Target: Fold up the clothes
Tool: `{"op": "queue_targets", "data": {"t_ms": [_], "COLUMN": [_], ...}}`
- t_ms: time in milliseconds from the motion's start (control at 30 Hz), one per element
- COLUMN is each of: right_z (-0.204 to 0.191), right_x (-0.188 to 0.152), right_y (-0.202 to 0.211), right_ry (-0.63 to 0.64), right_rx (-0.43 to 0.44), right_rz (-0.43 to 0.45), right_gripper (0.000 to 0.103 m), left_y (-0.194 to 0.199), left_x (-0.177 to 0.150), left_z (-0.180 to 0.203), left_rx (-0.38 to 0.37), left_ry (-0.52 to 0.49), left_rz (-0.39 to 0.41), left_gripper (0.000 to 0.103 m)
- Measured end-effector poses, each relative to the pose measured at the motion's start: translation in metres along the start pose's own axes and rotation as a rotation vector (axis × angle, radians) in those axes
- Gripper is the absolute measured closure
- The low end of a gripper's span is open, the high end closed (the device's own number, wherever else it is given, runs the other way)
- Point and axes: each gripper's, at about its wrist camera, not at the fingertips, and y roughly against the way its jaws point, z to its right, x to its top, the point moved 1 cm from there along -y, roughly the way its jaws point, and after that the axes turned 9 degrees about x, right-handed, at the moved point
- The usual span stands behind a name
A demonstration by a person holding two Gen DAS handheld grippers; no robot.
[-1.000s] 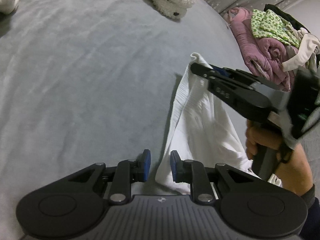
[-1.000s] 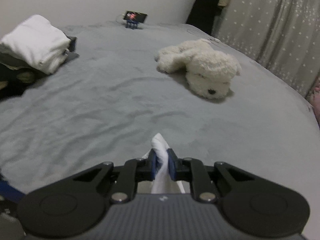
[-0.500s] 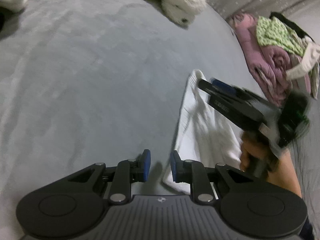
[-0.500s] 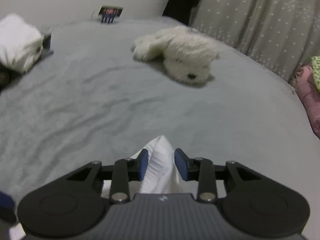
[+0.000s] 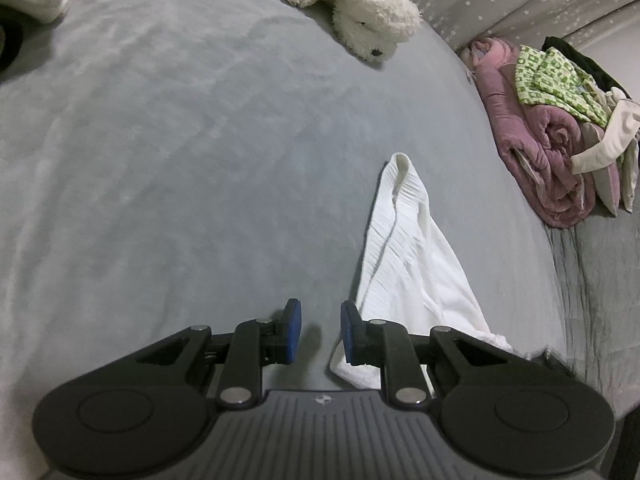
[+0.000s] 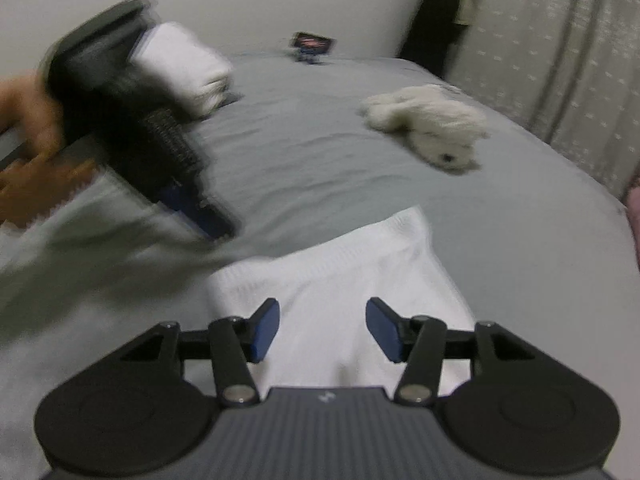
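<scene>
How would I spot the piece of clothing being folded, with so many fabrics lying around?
Start from the wide grey bed. Past the fluffy toy dog and nearer than the heap of pink and green laundry at its edge, a white garment lies flat on the cover. It is the only loose white cloth lying alone, narrowing to a point at its far end.

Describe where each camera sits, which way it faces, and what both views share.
Left wrist: rides the left tool, looking down along its own blue-padded fingers across the grey bed cover; the white ribbed garment lies right of them.
Right wrist: rides the right tool, jaws apart above that garment, facing the headboard wall; the blurred left tool and a hand show at left.
Shared: garment, bed cover, white plush toy dog.
</scene>
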Motion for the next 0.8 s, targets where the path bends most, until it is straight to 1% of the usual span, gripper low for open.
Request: {"op": "queue_targets", "data": {"t_ms": [133, 233, 333, 367, 400, 433, 467, 533, 700, 800], "right_z": [-0.029, -0.037, -0.040, -0.039, -0.039, -0.040, -0.040, -0.048, -0.061, -0.057], "right_x": [-0.006, -0.003, 0.001, 0.002, 0.003, 0.005, 0.007, 0.007, 0.004, 0.005], "right_y": [0.002, -0.021, -0.045, -0.052, -0.057, -0.058, -0.058, -0.048, -0.035, -0.026], "right_ry": [0.053, 0.082, 0.087, 0.084, 0.070, 0.055, 0.040, 0.032, 0.026, -0.054], "right_rx": [0.051, 0.043, 0.014, -0.003, -0.015, -0.025, -0.034, -0.031, -0.036, 0.002], "right_rz": [0.021, -0.010, -0.042, -0.047, -0.046, -0.037, -0.027, 0.027, 0.033, 0.081], "right_gripper": [0.053, 0.055, 0.064, 0.074, 0.089, 0.096, 0.096, 0.096, 0.096, 0.096], "left_y": [0.001, -0.004, -0.008, -0.008, -0.007, -0.006, -0.005, -0.005, -0.005, -0.004], "left_x": [-0.002, -0.004, -0.007, -0.007, -0.007, -0.006, -0.006, -0.006, -0.007, -0.006], "left_z": [0.002, 0.003, 0.005, 0.006, 0.008, 0.009, 0.009, 0.008, 0.011, 0.012], "left_rx": [-0.018, -0.043, -0.073, -0.075, -0.074, -0.070, -0.068, -0.073, -0.070, -0.077], "left_ry": [-0.010, -0.008, 0.002, -0.003, -0.010, -0.017, -0.018, -0.008, -0.005, 0.002], "left_rz": [-0.005, -0.030, -0.061, -0.061, -0.058, -0.050, -0.045, -0.046, -0.051, -0.054], "left_gripper": [0.085, 0.085, 0.084, 0.083, 0.083, 0.083, 0.082, 0.082, 0.082, 0.081]}}
